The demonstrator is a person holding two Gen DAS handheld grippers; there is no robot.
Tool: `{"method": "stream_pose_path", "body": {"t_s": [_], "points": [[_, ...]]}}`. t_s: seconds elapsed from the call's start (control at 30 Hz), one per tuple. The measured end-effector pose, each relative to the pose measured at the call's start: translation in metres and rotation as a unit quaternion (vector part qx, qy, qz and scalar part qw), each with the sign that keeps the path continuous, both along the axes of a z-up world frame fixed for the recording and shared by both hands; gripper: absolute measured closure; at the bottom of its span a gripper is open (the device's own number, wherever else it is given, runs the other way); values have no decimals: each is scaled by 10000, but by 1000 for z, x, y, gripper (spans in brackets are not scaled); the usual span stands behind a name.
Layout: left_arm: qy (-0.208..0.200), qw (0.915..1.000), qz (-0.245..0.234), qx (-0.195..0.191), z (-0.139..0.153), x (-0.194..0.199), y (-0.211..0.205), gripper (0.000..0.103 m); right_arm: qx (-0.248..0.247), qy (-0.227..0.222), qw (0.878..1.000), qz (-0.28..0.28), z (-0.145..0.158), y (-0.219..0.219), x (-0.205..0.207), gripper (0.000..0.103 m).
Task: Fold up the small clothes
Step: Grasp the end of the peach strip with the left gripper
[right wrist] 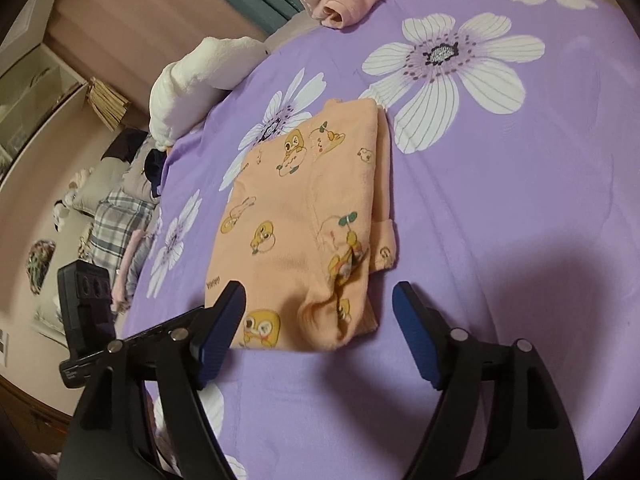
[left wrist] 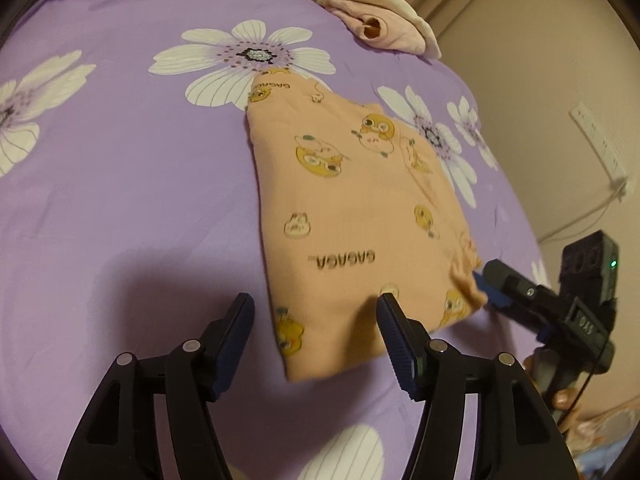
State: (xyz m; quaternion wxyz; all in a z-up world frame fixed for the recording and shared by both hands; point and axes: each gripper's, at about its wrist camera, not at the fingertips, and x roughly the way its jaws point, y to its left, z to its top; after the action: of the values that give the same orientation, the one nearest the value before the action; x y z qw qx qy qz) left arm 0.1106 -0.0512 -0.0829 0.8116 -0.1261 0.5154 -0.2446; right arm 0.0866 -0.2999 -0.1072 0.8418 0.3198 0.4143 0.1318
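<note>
nearest my left lens are my own two black fingers with blue pads, my left claw [left wrist: 316,304] spread wide with nothing between them; the left finger hangs over bare purple sheet [left wrist: 120,200], the right finger's tip sits over the near edge of the folded peach garment [left wrist: 352,208]. that garment, printed with yellow cartoon birds and upside-down lettering, lies flat on the sheet in a rough rectangle, running away from me toward a big white flower print [left wrist: 244,60]. further right, at the garment's near right corner, the blue tip of my right claw [left wrist: 486,286] meets the bunched fabric; from this view i cannot tell whether it touches or grips. far back on the right, a pile of pink and cream clothes [left wrist: 376,20] rests at the sheet's edge. in my right wrist view, starting from the left, the body of my left claw's device [right wrist: 86,304] shows beside the bed, with plaid cloth [right wrist: 120,224] behind it and a white fluffy bundle [right wrist: 192,76] at the bed's edge above. then my right claw [right wrist: 320,298] stands wide apart, empty, its left finger over the garment's near corner, its right finger over bare sheet. the peach garment [right wrist: 296,216] lies between and just beyond the fingers, folded, a cuffed sleeve end poking out on its right side.
</note>
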Motion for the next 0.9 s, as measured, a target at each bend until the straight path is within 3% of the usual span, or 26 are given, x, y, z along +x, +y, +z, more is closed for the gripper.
{"method": "stream_pose_path", "body": {"t_s": [0.27, 0.5, 0.77, 0.9], "points": [[174, 9989, 85, -424, -6, 28, -9, 36, 111, 142, 9998, 71, -4, -4, 29, 23], [178, 9984, 118, -521, -9, 48, -15, 35, 133, 240, 9996, 113, -8, -9, 51, 21], [273, 9956, 143, -889, -15, 69, -14, 35, 567, 207, 9979, 241, -14, -14, 77, 22], [299, 9935, 177, -1083, -17, 77, -15, 35, 517, 173, 9978, 363, -17, -5, 88, 38]]}}
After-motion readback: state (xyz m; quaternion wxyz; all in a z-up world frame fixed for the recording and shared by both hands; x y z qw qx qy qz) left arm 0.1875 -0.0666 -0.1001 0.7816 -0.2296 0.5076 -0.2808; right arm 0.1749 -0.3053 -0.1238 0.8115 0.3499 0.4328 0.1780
